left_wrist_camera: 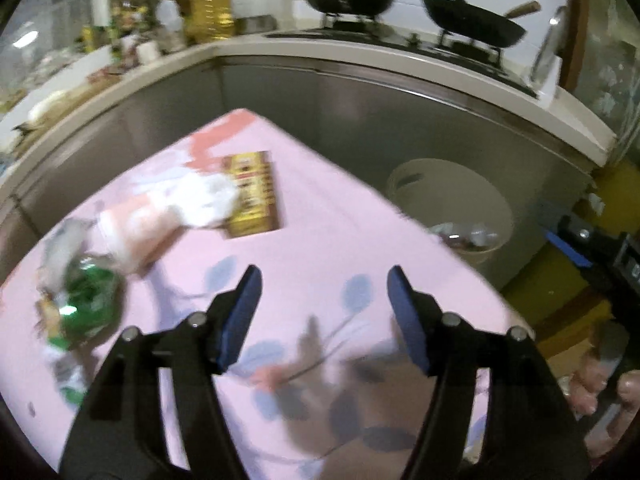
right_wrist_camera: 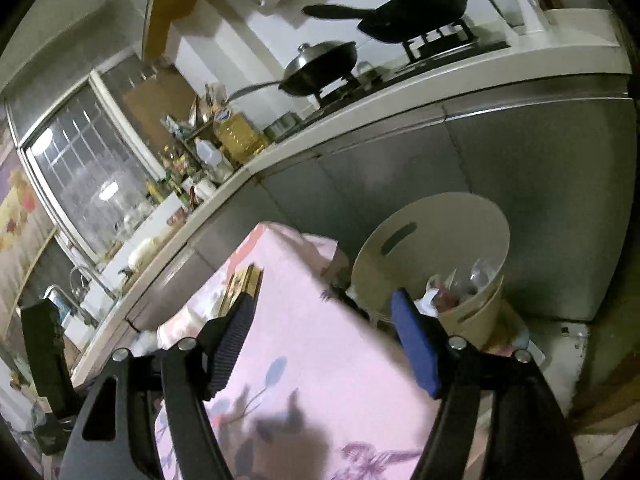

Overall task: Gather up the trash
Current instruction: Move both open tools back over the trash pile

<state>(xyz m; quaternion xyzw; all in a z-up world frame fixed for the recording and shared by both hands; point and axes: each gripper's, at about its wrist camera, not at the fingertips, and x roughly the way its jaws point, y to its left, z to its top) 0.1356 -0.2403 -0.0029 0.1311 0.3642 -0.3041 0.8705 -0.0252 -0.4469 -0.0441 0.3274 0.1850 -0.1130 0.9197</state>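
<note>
— Well, where's everything sitting from here?

— Biggest first: the pink tablecloth [left_wrist_camera: 320, 240] runs under both grippers. The beige bin [right_wrist_camera: 436, 240] stands on the floor off its far right edge, just ahead and right of the right gripper [right_wrist_camera: 324, 336], already holding some rubbish.

— And what's left to pick up?

— A yellow box [left_wrist_camera: 252, 194] lies flat ahead and slightly left of the left gripper [left_wrist_camera: 322, 312], its long side running away from the gripper. A crumpled white wrapper [left_wrist_camera: 204, 200] overlaps its near left corner. A green crinkled packet [left_wrist_camera: 90, 300] lies hard left, nearly level with the fingertips.

— Which hand goes?

— The left one, I'd say; it's nearer all three. Both grippers hang with jaws spread wide, holding nothing. The left would need to swing leftward for the packet, I reckon.
</note>
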